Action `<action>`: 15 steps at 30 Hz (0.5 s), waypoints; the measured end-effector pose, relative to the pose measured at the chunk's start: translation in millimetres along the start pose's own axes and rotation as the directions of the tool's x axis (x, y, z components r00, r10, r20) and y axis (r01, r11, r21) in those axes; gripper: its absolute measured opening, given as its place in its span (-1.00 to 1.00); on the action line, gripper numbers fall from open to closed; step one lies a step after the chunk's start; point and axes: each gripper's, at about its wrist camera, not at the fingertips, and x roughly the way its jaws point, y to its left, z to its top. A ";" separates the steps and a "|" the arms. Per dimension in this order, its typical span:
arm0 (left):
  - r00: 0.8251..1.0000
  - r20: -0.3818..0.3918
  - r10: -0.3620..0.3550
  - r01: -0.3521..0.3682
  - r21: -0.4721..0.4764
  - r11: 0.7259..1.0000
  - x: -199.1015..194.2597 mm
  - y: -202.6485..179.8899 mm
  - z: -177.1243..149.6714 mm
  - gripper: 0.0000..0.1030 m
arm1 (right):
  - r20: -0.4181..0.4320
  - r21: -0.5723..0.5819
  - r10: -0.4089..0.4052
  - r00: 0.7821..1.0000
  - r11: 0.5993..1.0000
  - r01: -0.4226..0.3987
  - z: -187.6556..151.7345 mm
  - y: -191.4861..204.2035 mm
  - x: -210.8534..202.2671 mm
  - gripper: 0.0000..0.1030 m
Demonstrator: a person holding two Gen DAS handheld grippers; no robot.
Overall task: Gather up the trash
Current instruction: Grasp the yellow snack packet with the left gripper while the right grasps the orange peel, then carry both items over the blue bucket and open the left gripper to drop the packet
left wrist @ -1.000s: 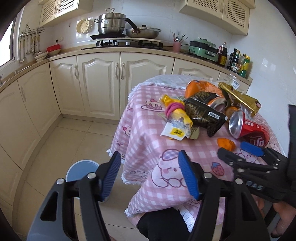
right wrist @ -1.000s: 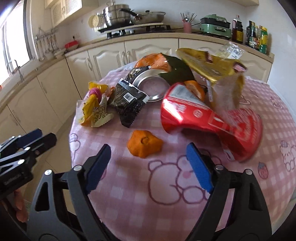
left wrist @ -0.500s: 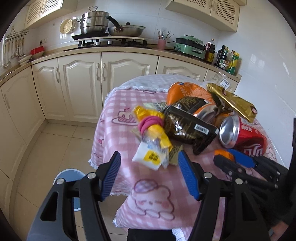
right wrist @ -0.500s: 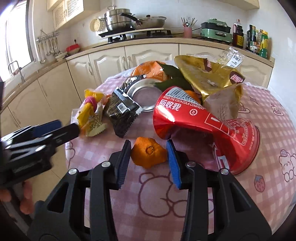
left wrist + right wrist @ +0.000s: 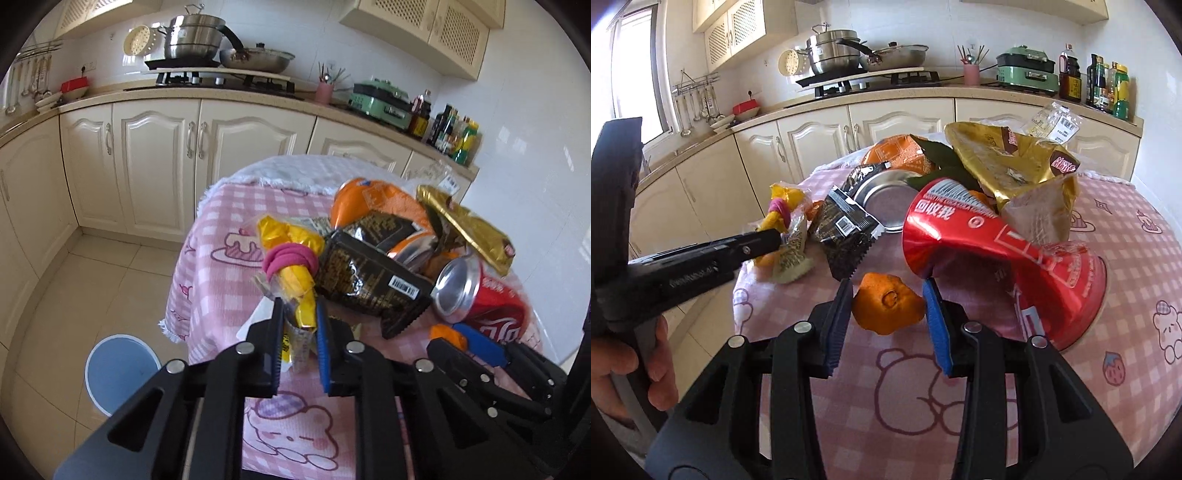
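Note:
Trash lies piled on a round table with a pink checked cloth [image 5: 218,236]. My left gripper [image 5: 299,325] is shut on a yellow wrapper bundle [image 5: 295,280] bound with a pink band, at the table's left edge. My right gripper [image 5: 886,306] is shut on a piece of orange peel [image 5: 886,308] resting on the cloth. Behind the peel lie a crushed red cola can [image 5: 997,254], a black snack packet [image 5: 846,232], a gold bag [image 5: 1008,173], an orange packet [image 5: 897,155] and a metal lid [image 5: 886,203]. The left gripper [image 5: 701,258] also shows in the right wrist view.
A blue trash bin [image 5: 118,369] stands on the tiled floor, left of the table and below it. Cream kitchen cabinets [image 5: 155,158] and a counter with a stove and pots run behind. Bottles [image 5: 458,136] stand at the counter's right end.
Both grippers moved forward and closed: the left onto the yellow wrapper bundle, the right onto the orange peel. One second ago both were open and short of the trash.

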 end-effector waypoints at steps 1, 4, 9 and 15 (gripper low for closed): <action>1.000 0.016 -0.003 0.003 -0.001 1.000 -5.1 0.0 -1.0 -0.73 | 0.007 0.001 0.005 1.000 1.000 -0.005 0.3 0.6 -2.0 -0.25; 0.998 0.066 -0.011 0.012 -0.007 1.000 -24.9 0.2 -3.1 -0.74 | 0.020 -0.009 0.014 1.000 1.000 -0.014 1.1 6.6 -5.7 -0.25; 0.992 0.122 -0.029 0.033 -0.030 0.999 -53.9 5.5 -10.4 -0.75 | 0.035 -0.032 0.046 0.998 0.998 -0.045 3.8 24.0 -8.4 -0.25; 0.990 0.138 -0.018 0.026 -0.056 0.998 -74.0 24.0 -25.3 -0.75 | 0.032 -0.066 0.090 0.995 0.994 -0.088 5.5 48.5 -4.5 -0.25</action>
